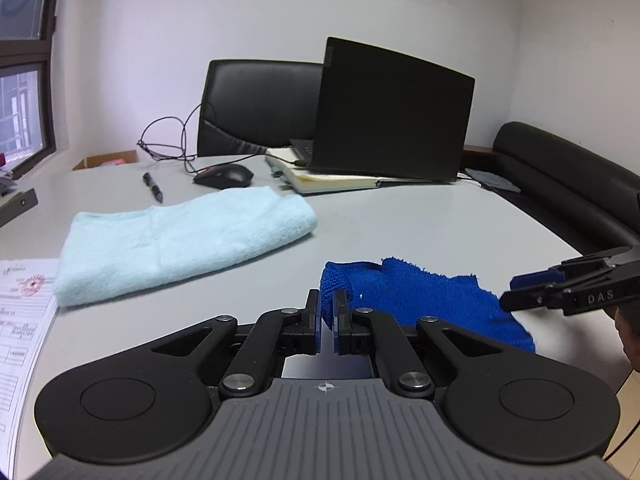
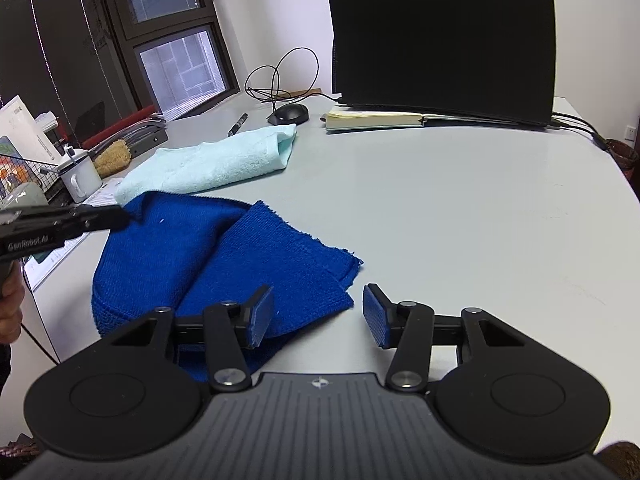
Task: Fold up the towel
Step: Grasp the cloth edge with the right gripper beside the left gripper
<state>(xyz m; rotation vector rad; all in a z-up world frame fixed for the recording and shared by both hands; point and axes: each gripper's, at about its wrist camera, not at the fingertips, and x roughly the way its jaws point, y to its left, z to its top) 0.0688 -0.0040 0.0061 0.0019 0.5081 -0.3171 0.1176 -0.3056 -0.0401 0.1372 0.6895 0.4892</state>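
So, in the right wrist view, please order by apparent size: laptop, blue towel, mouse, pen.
Largest to smallest:
1. laptop
2. blue towel, close to the laptop; nearness makes this unsure
3. mouse
4. pen

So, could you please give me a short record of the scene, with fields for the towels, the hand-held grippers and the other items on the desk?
dark blue towel: partly folded, rumpled, near desk edge
left hand-held gripper: shut on an edge of the dark blue towel
right hand-held gripper: open, nothing between its pads, at the towel's near corner
light blue towel: folded, lying farther back
desk: grey top
other items: laptop, notebook, mouse, pen
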